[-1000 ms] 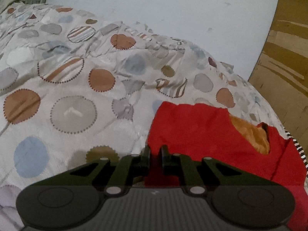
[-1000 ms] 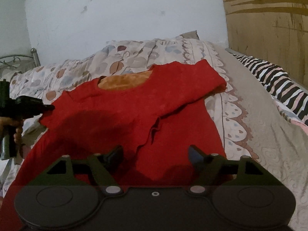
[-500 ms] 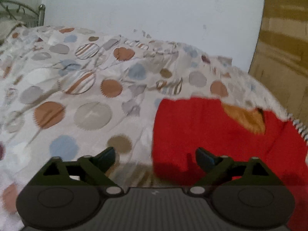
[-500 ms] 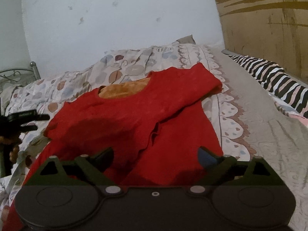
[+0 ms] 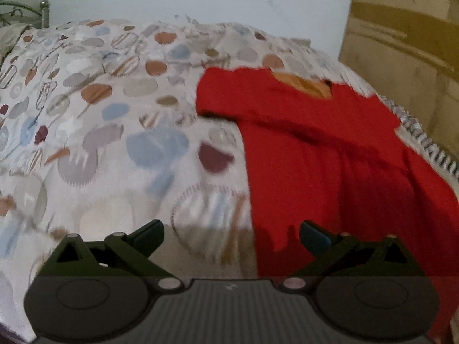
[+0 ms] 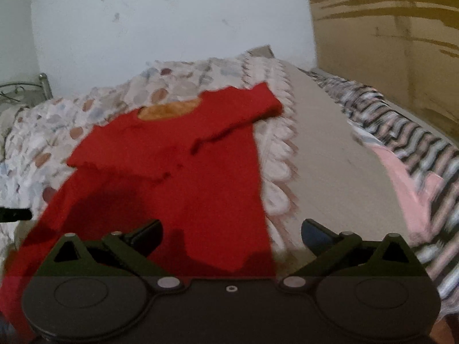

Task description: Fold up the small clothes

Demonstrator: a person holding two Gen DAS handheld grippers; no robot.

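Note:
A small red shirt (image 6: 178,177) with an orange lining at the neck lies flat on the bed, both sleeves folded in over its front. It also shows in the left wrist view (image 5: 330,154), at the right. My left gripper (image 5: 231,233) is open and empty, above the shirt's left edge near the hem. My right gripper (image 6: 231,233) is open and empty, above the shirt's lower right edge. The tip of the left gripper (image 6: 15,214) shows at the left edge of the right wrist view.
The bed has a cover with coloured dots (image 5: 114,120) and a beige scalloped border (image 6: 330,157). A zebra-striped cloth (image 6: 416,149) lies along the right side by a wooden panel (image 6: 387,34). A white wall and a metal bed frame (image 5: 43,11) stand behind.
My left gripper let go of the shirt's sleeve, opened, and drew back toward the hem. My right gripper stayed open and shifted back and right. The left sleeve now lies folded on the shirt.

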